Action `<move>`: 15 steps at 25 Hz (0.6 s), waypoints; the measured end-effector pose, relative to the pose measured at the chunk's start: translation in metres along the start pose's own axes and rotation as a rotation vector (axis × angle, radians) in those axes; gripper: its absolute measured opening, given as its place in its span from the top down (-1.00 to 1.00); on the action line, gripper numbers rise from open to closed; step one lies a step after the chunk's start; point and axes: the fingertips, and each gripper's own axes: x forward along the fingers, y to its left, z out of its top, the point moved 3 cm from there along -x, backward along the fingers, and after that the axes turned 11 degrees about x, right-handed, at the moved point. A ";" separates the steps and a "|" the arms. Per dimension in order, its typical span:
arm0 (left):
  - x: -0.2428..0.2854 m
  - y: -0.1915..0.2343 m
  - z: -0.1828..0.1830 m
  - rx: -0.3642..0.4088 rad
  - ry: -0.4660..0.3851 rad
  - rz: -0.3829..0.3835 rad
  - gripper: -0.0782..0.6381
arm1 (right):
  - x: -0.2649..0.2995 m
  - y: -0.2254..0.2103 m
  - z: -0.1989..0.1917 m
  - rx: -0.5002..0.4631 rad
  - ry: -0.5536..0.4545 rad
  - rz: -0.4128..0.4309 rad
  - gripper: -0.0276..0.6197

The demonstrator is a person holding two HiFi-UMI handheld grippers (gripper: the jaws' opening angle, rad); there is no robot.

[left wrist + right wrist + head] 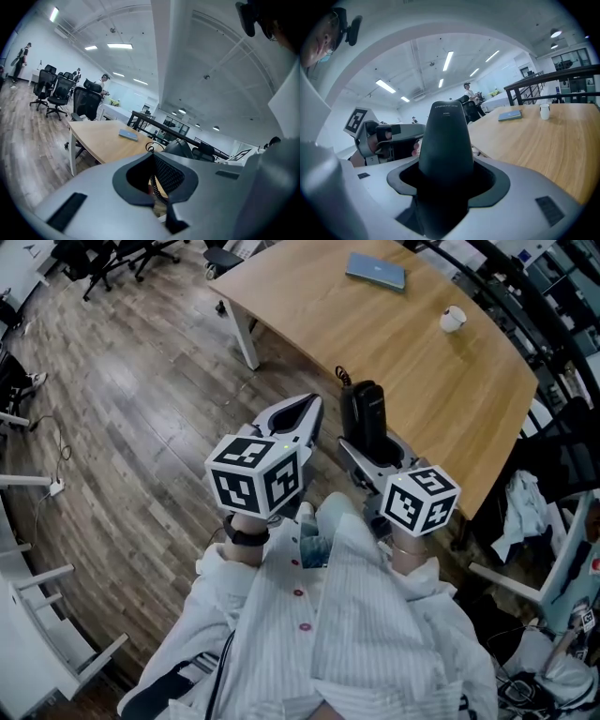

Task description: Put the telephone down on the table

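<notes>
The right hand-held gripper point(373, 452) is clamped on the black telephone point(364, 416), which stands on end, pointing away from the person over the near edge of the counter point(422, 371). The counter lies ahead and below. The left hand-held gripper point(298, 418), just beside it, has its jaws together.

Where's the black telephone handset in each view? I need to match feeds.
Head view: black telephone handset centre, in right gripper.
Left gripper view: probably the dark rounded shape right of centre.
Right gripper view: dead centre, between the jaws.
Shared landmark: flat blue notebook on wooden table.
</notes>
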 end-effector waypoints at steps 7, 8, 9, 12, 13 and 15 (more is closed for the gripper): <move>0.003 0.025 -0.004 -0.051 0.005 0.030 0.76 | 0.016 -0.005 0.001 0.005 0.051 -0.017 0.01; 0.005 0.029 -0.003 -0.054 0.006 0.033 0.76 | 0.019 -0.008 0.002 0.007 0.058 -0.018 0.01; 0.007 0.032 -0.003 -0.056 0.005 0.036 0.76 | 0.022 -0.010 0.004 0.007 0.063 -0.018 0.01; 0.015 0.043 0.000 -0.057 0.005 0.045 0.76 | 0.034 -0.017 0.011 0.006 0.073 -0.016 0.01; 0.018 0.047 0.001 -0.057 0.007 0.047 0.76 | 0.039 -0.019 0.013 0.006 0.076 -0.015 0.01; 0.026 0.056 0.004 -0.057 0.010 0.050 0.76 | 0.049 -0.023 0.020 0.006 0.081 -0.013 0.01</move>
